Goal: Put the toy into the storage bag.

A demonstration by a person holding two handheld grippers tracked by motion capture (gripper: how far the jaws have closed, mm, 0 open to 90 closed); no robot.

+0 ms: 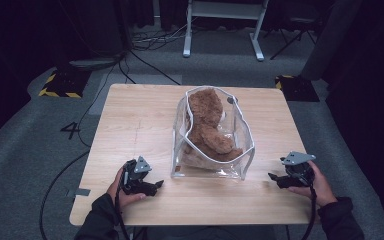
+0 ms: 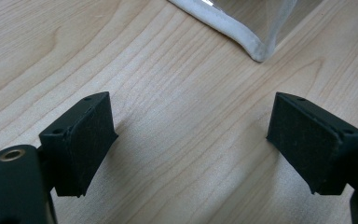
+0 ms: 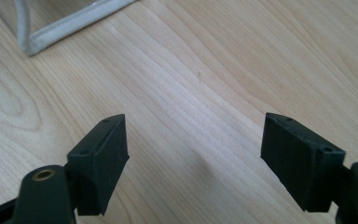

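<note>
Between my left hand-held gripper [image 1: 156, 185] and right hand-held gripper [image 1: 272, 177], both spread wide and holding nothing, sits the clear bag [image 1: 244, 131] with the brown plush [image 1: 206, 127]. Slippery plastic could easily slide or collapse if I pinch one side.

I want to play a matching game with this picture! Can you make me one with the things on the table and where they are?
Things:
1. brown plush toy
2. clear bag
3. left gripper
4. right gripper

Places:
A. near the table's right front edge, jaws open
B. inside the bag
C. middle of the table
D. near the table's left front edge, jaws open

Pairs: 1-B, 2-C, 3-D, 4-A
</note>
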